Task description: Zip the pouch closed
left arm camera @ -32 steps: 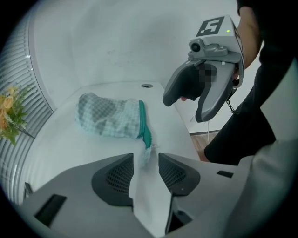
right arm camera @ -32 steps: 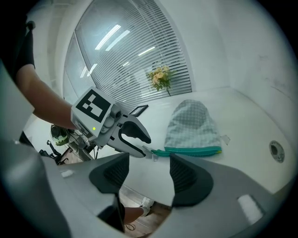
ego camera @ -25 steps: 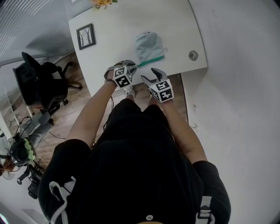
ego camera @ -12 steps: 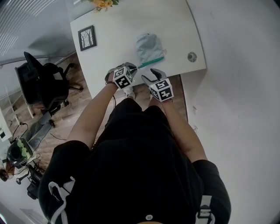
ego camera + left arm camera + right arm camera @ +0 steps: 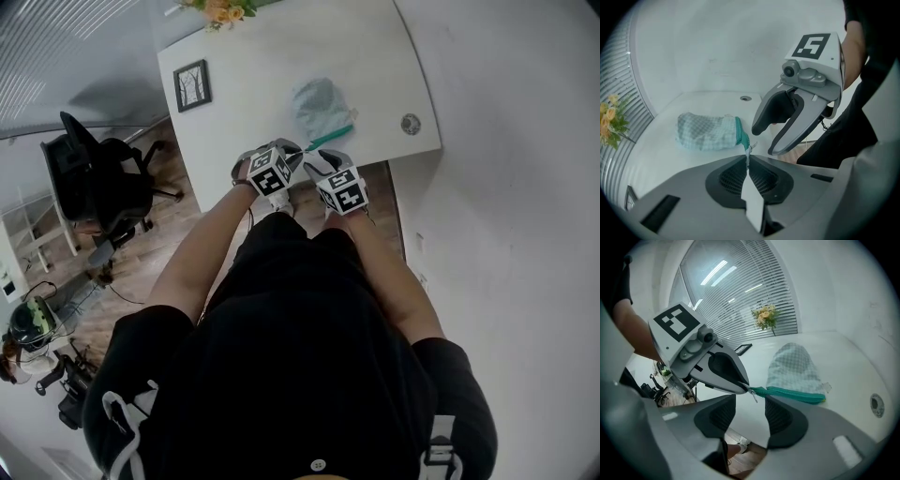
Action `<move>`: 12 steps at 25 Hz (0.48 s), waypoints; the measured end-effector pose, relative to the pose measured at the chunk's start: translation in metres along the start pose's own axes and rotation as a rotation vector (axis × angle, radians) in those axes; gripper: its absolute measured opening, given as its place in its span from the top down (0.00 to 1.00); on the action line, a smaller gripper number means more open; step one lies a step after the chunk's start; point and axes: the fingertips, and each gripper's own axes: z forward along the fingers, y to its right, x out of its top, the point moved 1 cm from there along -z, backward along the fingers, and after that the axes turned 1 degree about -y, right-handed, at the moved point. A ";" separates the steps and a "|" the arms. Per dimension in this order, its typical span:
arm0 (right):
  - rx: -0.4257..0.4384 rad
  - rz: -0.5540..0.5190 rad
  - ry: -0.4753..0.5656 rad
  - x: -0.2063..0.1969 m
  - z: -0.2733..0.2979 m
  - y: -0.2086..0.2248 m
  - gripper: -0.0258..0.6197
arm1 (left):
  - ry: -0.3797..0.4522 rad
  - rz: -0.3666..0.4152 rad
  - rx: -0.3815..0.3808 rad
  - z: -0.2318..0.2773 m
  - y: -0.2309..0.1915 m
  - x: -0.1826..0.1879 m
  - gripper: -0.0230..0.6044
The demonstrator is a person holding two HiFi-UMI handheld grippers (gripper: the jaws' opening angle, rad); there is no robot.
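White tabletop (image 5: 281, 56) fills the scene below a window with slatted blinds. A pale checked fabric pouch (image 5: 793, 366) is laid on it near the front edge, with its teal zip (image 5: 792, 393) turned toward the person. The near end of the teal zip is pinched by the left gripper (image 5: 747, 158), whose jaws are pressed together on it. A small metal pull (image 5: 753, 396) is seen hanging just past that pinch. The right gripper (image 5: 750, 401) is held close beside. Its jaws are apart but have just been closing, and the pull is placed at the mouth of the gap, pressed by neither pad. The step in hand is judged to be the catching of the pull, and zipping appears not to have begun. For the next move, the pull would need to be clamped squarely and drawn along the zip toward its far end, while the anchored end is kept taut.
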 end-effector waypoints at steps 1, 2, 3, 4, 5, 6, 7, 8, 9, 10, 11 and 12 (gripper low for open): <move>0.000 -0.004 -0.004 -0.001 0.000 0.000 0.65 | 0.002 0.004 0.000 -0.001 0.002 0.002 0.93; 0.000 -0.008 -0.010 -0.003 0.000 0.001 0.66 | 0.004 0.006 0.000 -0.002 0.003 0.004 0.93; 0.001 -0.011 -0.015 -0.004 0.000 0.001 0.66 | 0.006 0.008 0.000 -0.002 0.004 0.006 0.93; 0.002 -0.014 -0.018 -0.004 0.000 0.001 0.67 | 0.008 0.009 0.000 -0.003 0.005 0.008 0.93; 0.004 -0.017 -0.019 -0.004 0.000 0.001 0.68 | 0.010 0.010 0.001 -0.003 0.005 0.010 0.93; 0.005 -0.019 -0.017 -0.003 0.000 0.001 0.69 | 0.013 0.011 0.001 -0.004 0.006 0.011 0.93; 0.004 -0.023 -0.016 -0.002 -0.001 0.000 0.70 | 0.014 0.012 0.002 -0.004 0.007 0.012 0.93; 0.002 -0.030 -0.015 -0.002 -0.001 0.000 0.72 | 0.016 0.012 0.002 -0.004 0.007 0.012 0.93; 0.000 -0.037 -0.016 -0.002 -0.001 0.001 0.73 | 0.017 0.012 0.003 -0.005 0.008 0.013 0.93; -0.002 -0.042 -0.017 -0.003 -0.001 0.001 0.74 | 0.018 0.012 0.004 -0.005 0.008 0.013 0.93; -0.004 -0.045 -0.018 -0.003 -0.001 0.001 0.75 | 0.020 0.011 0.004 -0.005 0.009 0.013 0.93; -0.006 -0.047 -0.018 -0.004 -0.002 0.001 0.78 | 0.021 0.009 0.004 -0.005 0.011 0.013 0.93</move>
